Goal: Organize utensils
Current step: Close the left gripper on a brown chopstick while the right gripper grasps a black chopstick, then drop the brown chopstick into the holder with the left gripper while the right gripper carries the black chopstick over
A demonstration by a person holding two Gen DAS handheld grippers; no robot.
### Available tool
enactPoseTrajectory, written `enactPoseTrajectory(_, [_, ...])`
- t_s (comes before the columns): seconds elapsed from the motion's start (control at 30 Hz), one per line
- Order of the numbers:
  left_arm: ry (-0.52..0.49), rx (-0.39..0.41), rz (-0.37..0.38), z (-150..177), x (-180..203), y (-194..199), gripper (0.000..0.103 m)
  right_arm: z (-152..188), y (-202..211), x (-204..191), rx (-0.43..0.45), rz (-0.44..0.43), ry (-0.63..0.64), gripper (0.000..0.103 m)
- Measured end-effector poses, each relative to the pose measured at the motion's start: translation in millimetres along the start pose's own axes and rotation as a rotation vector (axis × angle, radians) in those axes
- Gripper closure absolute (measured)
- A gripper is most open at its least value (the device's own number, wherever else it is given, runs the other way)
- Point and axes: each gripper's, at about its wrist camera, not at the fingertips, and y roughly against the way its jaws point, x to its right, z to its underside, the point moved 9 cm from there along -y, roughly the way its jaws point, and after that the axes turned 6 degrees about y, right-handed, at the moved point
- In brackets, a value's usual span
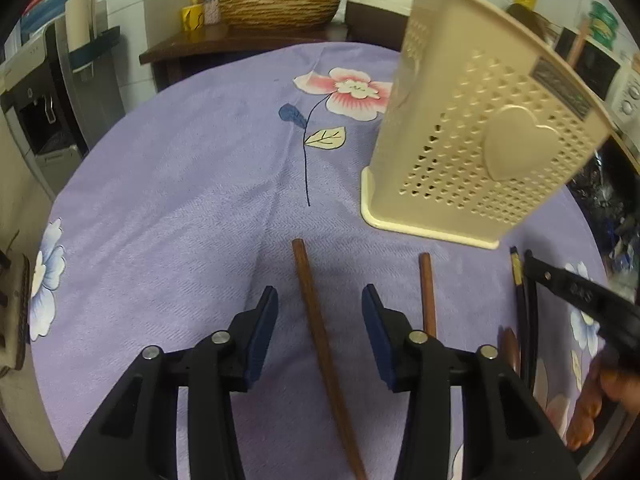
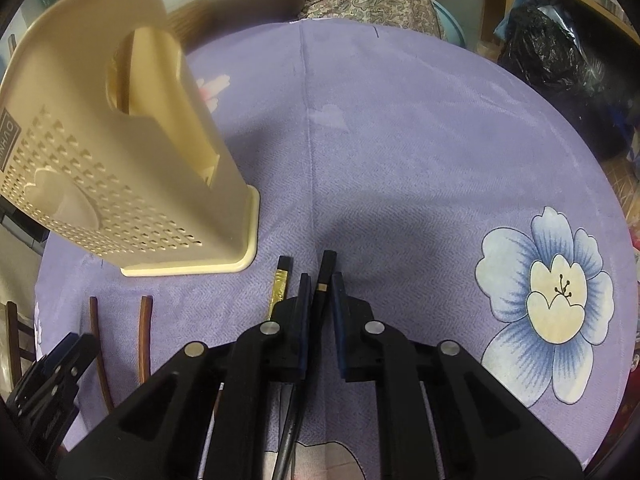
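A beige perforated utensil holder [image 1: 476,144] stands on the purple flowered tablecloth [image 1: 180,184], with brown handles sticking out of its top. My left gripper [image 1: 320,316] is open, its fingers on either side of a brown wooden chopstick [image 1: 316,320] lying on the cloth. A second brown chopstick [image 1: 427,292] lies just right of it. My right gripper [image 2: 321,300] is shut on a black chopstick [image 2: 325,276] with a gold band. Another black chopstick [image 2: 281,280] lies on the cloth beside it. The holder [image 2: 120,160] shows at the left of the right wrist view.
A wicker basket [image 1: 276,8] and small cups sit on a dark cabinet beyond the table. A fridge [image 1: 60,92] stands at the left. A black plastic bag [image 2: 560,64] lies on shelving at the right. The right gripper and a hand [image 1: 592,320] show at the left view's edge.
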Motion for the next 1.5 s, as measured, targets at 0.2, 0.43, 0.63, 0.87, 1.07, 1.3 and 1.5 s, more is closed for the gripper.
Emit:
enactPoseTrajectory(0.2, [0.022, -0.003, -0.052, -3.6, -0.4, -8.1, 0.072, 0.2, 0.4, 1.9, -0.001, -0.012, -0.01, 0.092])
enactPoseTrajectory(0.43, [0.015, 0.021, -0.096, -3.3, -0.6, -9.6, 0.093, 0.6, -0.5, 2.3, 0.005, -0.015, -0.023, 0.092])
enactPoseTrajectory(0.63, [0.023, 0.026, -0.087, -6.9, 0.1, -11.8, 0.094, 0.3, 0.1, 2.9, 0.014, -0.031, -0.045, 0.092])
enactPoseTrajectory(0.87, [0.03, 0.054, -0.043, -14.3, 1.6, -4.4, 0.094, -4.2, 4.3, -2.1, 0.048, -0.131, -0.069, 0.094])
enactPoseTrajectory(1.07, [0.015, 0.138, 0.017, -28.1, 8.0, 32.3, 0.094, -13.9, 37.7, -4.2, 0.134, -0.216, -0.069, 0.094])
enactPoseTrajectory(1.3, [-0.02, 0.287, 0.083, -50.2, 14.6, 109.1, 0.095, -35.4, 119.7, -13.2, 0.291, -0.28, 0.032, 0.094])
enactPoseTrajectory(1.5, [-0.026, 0.378, 0.12, -67.1, 12.4, 154.0, 0.095, -48.9, 178.9, -17.9, 0.422, -0.254, 0.152, 0.095])
